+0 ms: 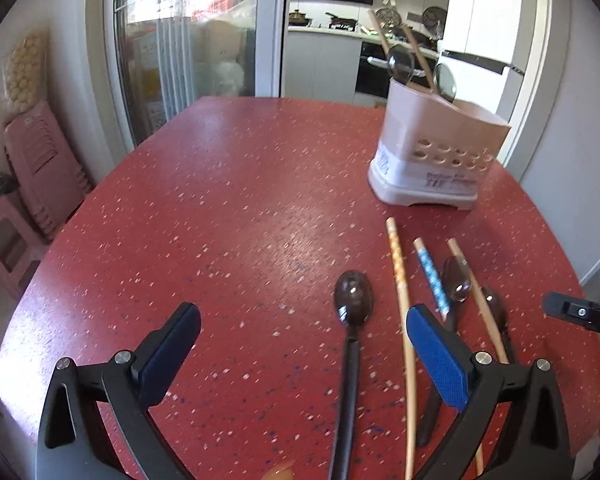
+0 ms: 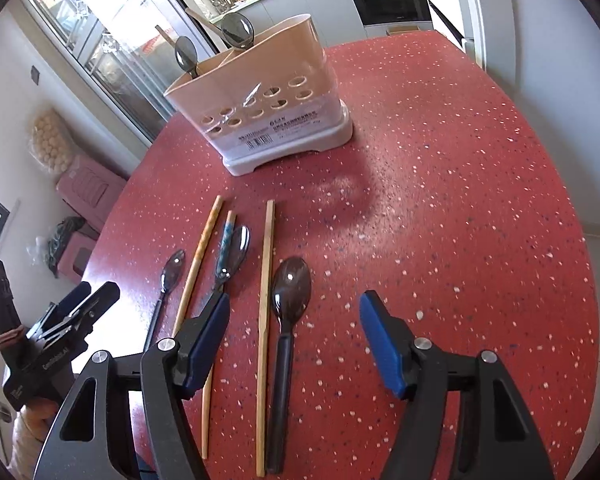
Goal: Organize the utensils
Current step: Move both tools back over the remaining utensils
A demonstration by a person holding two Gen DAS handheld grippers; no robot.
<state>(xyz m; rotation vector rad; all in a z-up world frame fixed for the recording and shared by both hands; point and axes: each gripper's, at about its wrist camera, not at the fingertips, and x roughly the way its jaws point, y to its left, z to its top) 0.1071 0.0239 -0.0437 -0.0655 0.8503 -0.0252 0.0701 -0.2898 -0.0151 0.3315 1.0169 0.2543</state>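
A beige utensil holder (image 1: 436, 148) (image 2: 260, 112) stands on the red table, with two spoons and chopsticks sticking out. Dark spoons and wooden chopsticks lie in a row on the table in front of it. In the left wrist view, my left gripper (image 1: 304, 330) is open above a dark spoon (image 1: 354, 300), with a chopstick (image 1: 400, 280) beside its right finger. In the right wrist view, my right gripper (image 2: 294, 318) is open above another dark spoon (image 2: 290, 284), with a plain chopstick (image 2: 266, 280) just left of it. The left gripper also shows in the right wrist view (image 2: 92, 298).
The red speckled table (image 1: 220, 200) (image 2: 440, 200) is rounded, with edges close on both sides. Pink stools (image 1: 40, 172) stand by the wall at the left. A glass door and a kitchen lie beyond the table.
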